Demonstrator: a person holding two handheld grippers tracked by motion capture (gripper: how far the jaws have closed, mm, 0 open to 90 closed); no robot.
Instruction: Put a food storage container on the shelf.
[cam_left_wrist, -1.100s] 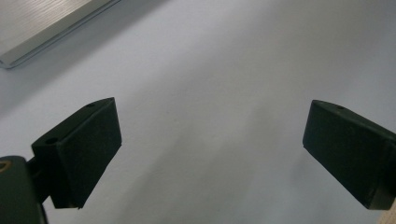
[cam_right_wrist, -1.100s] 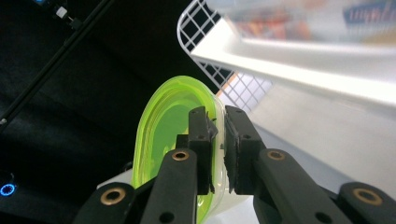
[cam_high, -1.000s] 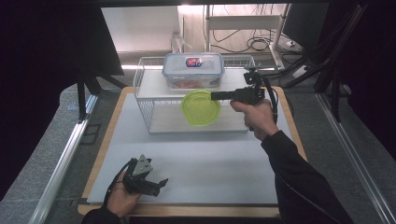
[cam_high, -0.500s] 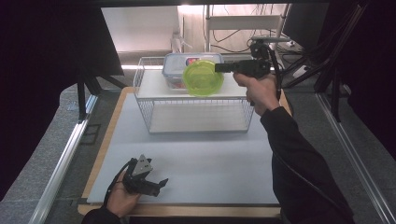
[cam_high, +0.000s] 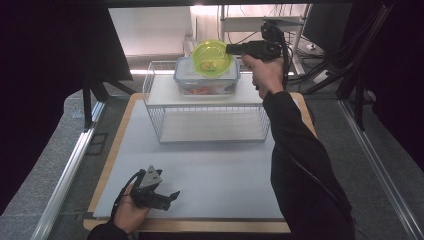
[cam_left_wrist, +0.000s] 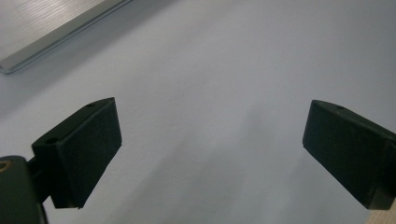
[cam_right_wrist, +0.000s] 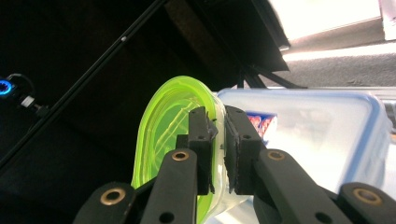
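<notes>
Right hand-held gripper (cam_right_wrist: 217, 133) pinches green bowl (cam_high: 212, 57) rim, above lidded container (cam_high: 206, 80).

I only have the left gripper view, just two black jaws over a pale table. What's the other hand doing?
Observer: The right hand-held gripper holds a green bowl up on edge by its rim.
Operator: Where is that bowl?
Observer: Over a clear box with a blue-edged lid, which stands on top of a white wire rack at the far side of the table.
Operator: Is the grip firm?
Observer: In the right gripper view its jaws are closed on the rim, one on each side.
Operator: And my own gripper?
Observer: The left hand-held gripper rests near the table's near edge, jaws apart, holding nothing.
</notes>
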